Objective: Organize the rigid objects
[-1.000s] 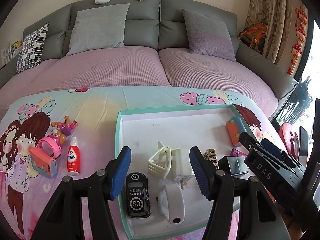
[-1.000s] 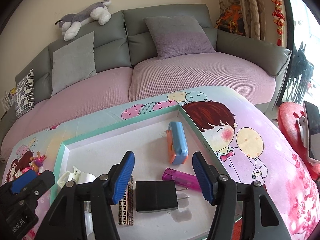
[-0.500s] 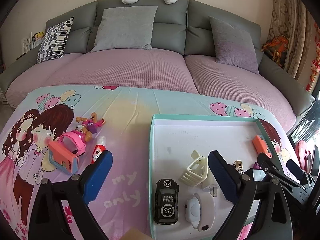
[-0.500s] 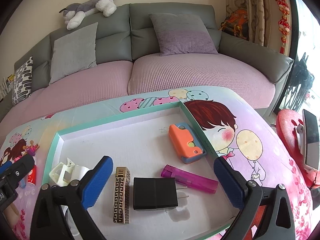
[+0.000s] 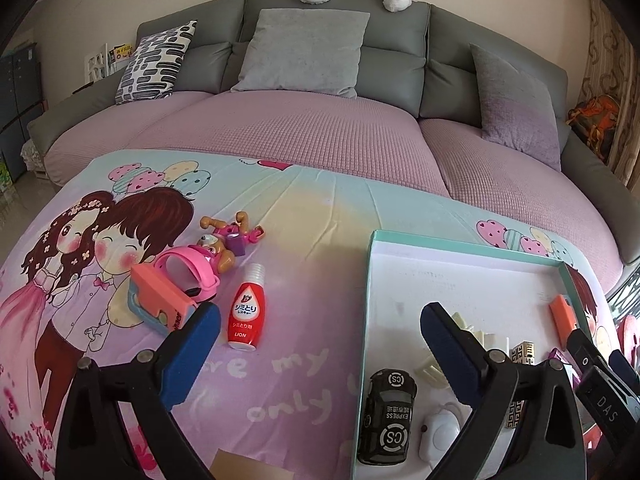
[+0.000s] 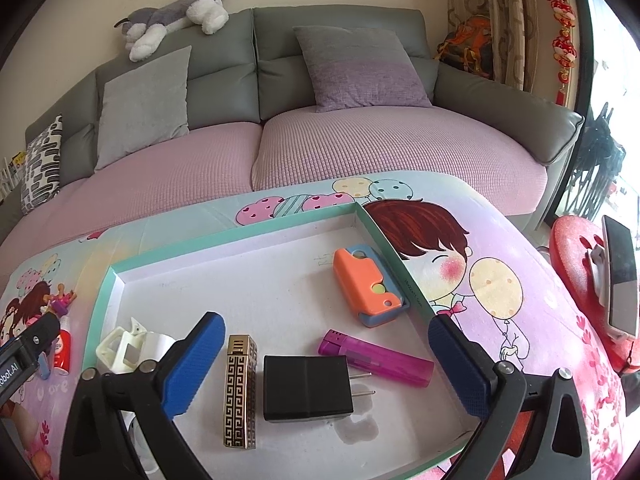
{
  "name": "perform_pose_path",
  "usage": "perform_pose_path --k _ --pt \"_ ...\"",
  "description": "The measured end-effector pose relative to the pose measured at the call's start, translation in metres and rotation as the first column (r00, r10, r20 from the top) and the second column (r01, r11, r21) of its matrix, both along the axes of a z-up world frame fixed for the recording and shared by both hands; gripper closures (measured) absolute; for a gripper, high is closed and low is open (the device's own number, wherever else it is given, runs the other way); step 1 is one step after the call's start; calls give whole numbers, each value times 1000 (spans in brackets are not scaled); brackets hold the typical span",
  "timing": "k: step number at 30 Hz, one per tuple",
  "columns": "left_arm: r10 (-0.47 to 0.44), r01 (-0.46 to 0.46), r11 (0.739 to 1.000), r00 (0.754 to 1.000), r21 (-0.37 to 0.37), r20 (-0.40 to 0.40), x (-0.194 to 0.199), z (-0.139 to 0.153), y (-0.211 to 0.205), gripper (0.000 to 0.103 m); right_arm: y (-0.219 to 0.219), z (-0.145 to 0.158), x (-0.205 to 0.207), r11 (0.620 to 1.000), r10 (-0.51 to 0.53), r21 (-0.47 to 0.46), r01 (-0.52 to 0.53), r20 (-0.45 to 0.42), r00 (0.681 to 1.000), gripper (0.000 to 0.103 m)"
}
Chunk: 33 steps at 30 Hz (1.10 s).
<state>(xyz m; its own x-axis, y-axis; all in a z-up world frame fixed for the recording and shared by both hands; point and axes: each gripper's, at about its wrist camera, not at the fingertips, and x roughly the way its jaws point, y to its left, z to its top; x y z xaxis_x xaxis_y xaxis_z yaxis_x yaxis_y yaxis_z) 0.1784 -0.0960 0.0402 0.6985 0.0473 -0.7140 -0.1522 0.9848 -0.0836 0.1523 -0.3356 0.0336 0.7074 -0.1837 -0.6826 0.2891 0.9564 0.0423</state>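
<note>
**Both grippers empty, between picks**

Left wrist view. Left gripper (image 5: 320, 344) spread wide, nothing between the pads; jaws just been opening. Aimed down at bare cloth (image 5: 304, 216) between the loose items and the tray (image 5: 464, 240). Still outside the tray, left of it: red bottle (image 5: 245, 312) lying just ahead of the left pad, pink watch (image 5: 188, 276), orange-and-blue block (image 5: 160, 304) touching the watch, toy pup (image 5: 230, 240) just behind. Inside the tray, near edge: black toy car (image 5: 387, 416), white round piece (image 5: 438, 434) beside it, cream clip (image 5: 472, 336) partly hidden by the right pad. Right gripper's black body seen at far right.

Right wrist view. Right gripper (image 6: 326, 364) likewise wide apart and empty; jaws just been opening. Below it, all resting on the tray (image 6: 224, 236) floor: gold lighter (image 6: 239, 390), black plug (image 6: 306, 388), purple lighter (image 6: 376, 358), orange cutter (image 6: 366, 284) against the right wall, white charger (image 6: 128, 350) at left.

Step in hand, as judged: release done on both sides, next pick pending. Four items left on the cloth. Likely next: left gripper to the red bottle, nearest. Calls for a shift left and down, jaws straddling the bottle across its narrow width, then a close. Smooth, rounded body, so some risk of rolling or slipping out.
</note>
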Motion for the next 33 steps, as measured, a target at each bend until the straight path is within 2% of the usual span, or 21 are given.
perform_pose_path --k 8,15,21,26,33 --pt "72 -72 997 997 8 -5 0 0 27 3 24 10 1 998 55 -16 -54 34 998 0" --pt "176 -176 984 984 8 -1 -6 6 66 3 65 24 1 987 162 -13 -162 94 982 0" --pt "303 -304 953 953 22 26 -17 14 102 3 102 33 -1 968 247 0 -249 128 960 0" --pt "394 -394 919 919 32 -9 -25 9 134 3 134 34 -3 943 324 31 -332 142 935 0" --pt "502 -502 865 864 18 -48 -40 -1 176 3 186 27 -6 897 441 -19 -442 113 890 0"
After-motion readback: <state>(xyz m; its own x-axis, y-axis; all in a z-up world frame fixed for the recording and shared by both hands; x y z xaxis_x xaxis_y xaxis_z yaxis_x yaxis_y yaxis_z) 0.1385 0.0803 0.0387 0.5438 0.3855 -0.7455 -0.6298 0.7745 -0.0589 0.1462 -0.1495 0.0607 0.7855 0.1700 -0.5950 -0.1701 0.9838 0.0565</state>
